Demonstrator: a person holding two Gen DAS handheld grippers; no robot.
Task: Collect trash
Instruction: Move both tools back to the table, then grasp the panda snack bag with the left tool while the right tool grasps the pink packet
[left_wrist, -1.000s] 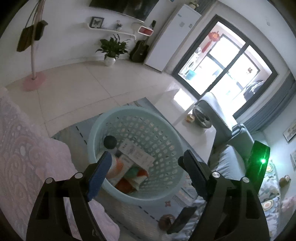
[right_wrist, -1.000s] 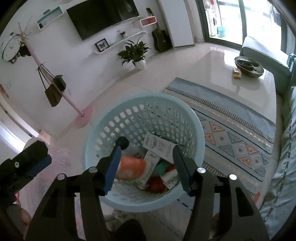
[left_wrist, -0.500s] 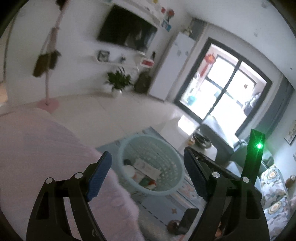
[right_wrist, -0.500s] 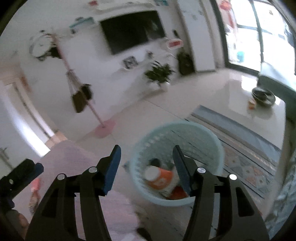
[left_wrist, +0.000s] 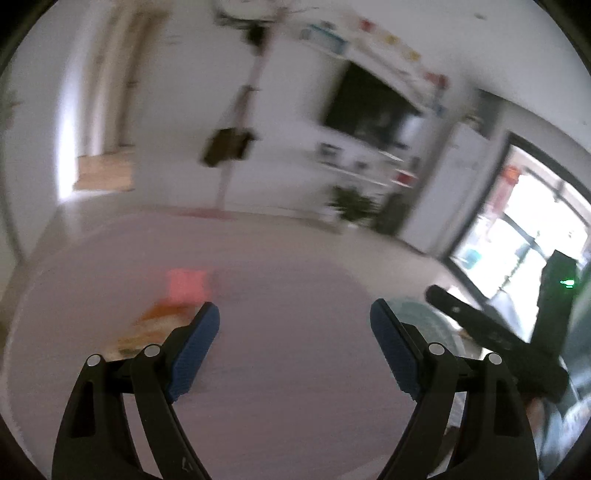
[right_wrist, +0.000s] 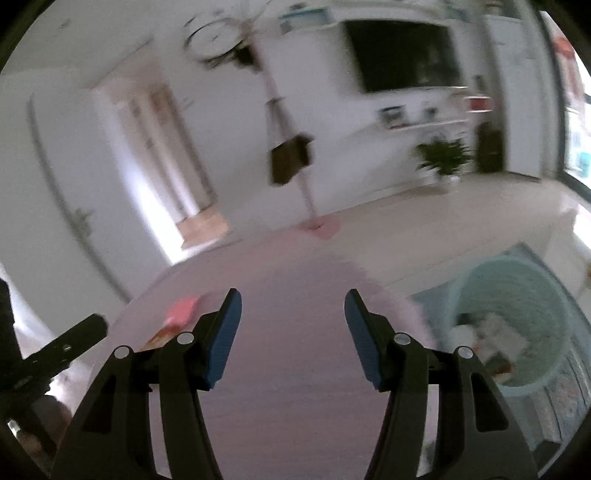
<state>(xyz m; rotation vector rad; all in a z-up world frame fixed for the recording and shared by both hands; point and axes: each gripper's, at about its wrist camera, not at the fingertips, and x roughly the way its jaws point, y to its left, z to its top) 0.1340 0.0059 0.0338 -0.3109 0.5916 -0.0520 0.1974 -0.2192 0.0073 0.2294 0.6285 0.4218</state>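
Observation:
Both views are motion-blurred. My left gripper (left_wrist: 294, 332) is open and empty above a round pink-clothed table (left_wrist: 295, 280). A red packet (left_wrist: 186, 286) and an orange-and-white wrapper (left_wrist: 155, 325) lie on the table, ahead and left of the left fingers. My right gripper (right_wrist: 292, 325) is open and empty over the same table (right_wrist: 295, 273); the red packet (right_wrist: 183, 308) and the wrapper (right_wrist: 159, 335) lie to its left. The light-blue laundry basket (right_wrist: 517, 295) with trash inside stands on the floor at right; its rim shows in the left wrist view (left_wrist: 424, 317).
A coat stand with a dark bag (right_wrist: 290, 158) stands beyond the table. A potted plant (right_wrist: 445, 157) and a wall TV (right_wrist: 402, 55) are at the far wall. A patterned rug (right_wrist: 569, 398) lies under the basket. The other gripper's finger (left_wrist: 491, 339) crosses at right.
Both grippers have swung up and left, away from above the basket to over the pink table. The basket has slid to the right edge of both views. The jaws stayed open.

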